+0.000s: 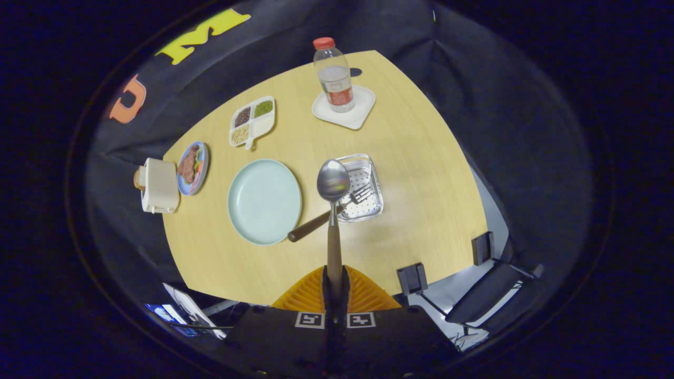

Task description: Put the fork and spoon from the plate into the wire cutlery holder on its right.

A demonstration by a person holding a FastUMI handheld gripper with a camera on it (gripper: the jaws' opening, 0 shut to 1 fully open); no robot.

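Observation:
My gripper [335,279] is shut on the brown handle of the spoon [333,181], held high above the table with its metal bowl pointing away from me. Below it the pale green plate [263,201] lies bare on the wooden table. Right of the plate stands the wire cutlery holder [362,187]. The fork [321,220] rests in the holder, tines inside the basket and its brown handle sticking out over the rim toward the plate. The spoon's bowl overlaps the holder's left edge from where I look.
A water bottle [334,75] stands on a white coaster [345,108] at the far side. A divided snack tray [253,121], a blue dish of food [192,167] and a white toaster [158,185] sit left of the plate. Black chairs [474,295] stand off the table's near right corner.

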